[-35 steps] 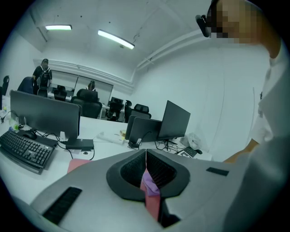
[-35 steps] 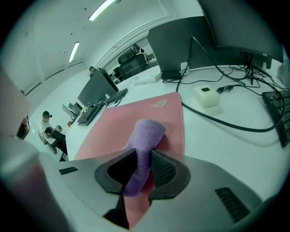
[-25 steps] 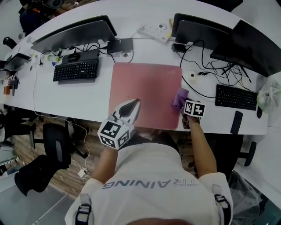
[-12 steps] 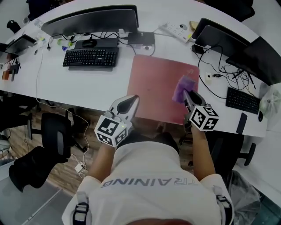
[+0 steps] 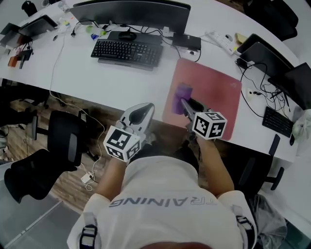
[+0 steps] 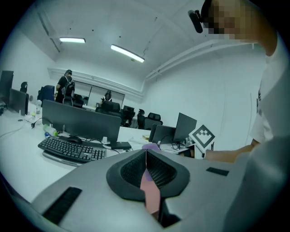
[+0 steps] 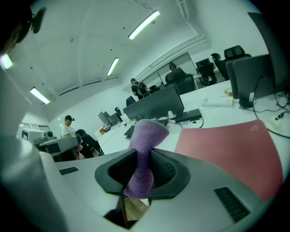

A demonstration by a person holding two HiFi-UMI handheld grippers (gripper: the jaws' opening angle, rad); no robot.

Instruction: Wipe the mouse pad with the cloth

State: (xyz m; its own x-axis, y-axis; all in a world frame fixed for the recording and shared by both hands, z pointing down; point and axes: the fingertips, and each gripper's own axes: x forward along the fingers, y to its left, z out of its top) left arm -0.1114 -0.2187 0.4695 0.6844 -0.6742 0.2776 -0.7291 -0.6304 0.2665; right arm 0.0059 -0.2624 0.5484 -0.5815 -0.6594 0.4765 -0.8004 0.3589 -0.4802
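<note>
A pink mouse pad [image 5: 214, 95] lies on the white desk [image 5: 97, 78], seen also in the right gripper view as the pink mouse pad [image 7: 235, 149]. My right gripper [image 5: 183, 103] is shut on a purple cloth [image 5: 182, 96], which hangs over the pad's near left part; the purple cloth [image 7: 142, 152] is pinched between the jaws and bulges above them. My left gripper [image 5: 144, 110] is shut with nothing in it, held off the desk's near edge, left of the pad. In the left gripper view the left gripper [image 6: 146, 165] has its jaws pressed together.
A black keyboard [image 5: 126, 51] and a monitor [image 5: 131, 12] stand left of the pad. Further monitors [image 5: 265, 56], cables, a power strip [image 5: 221, 41] and a second keyboard [image 5: 278, 121] lie to the right. Black office chairs [image 5: 63, 141] stand on the floor at left.
The right gripper with the cloth has moved from the pad's right side to its left part. The head view has swung, and the left gripper stays low near the desk edge.
</note>
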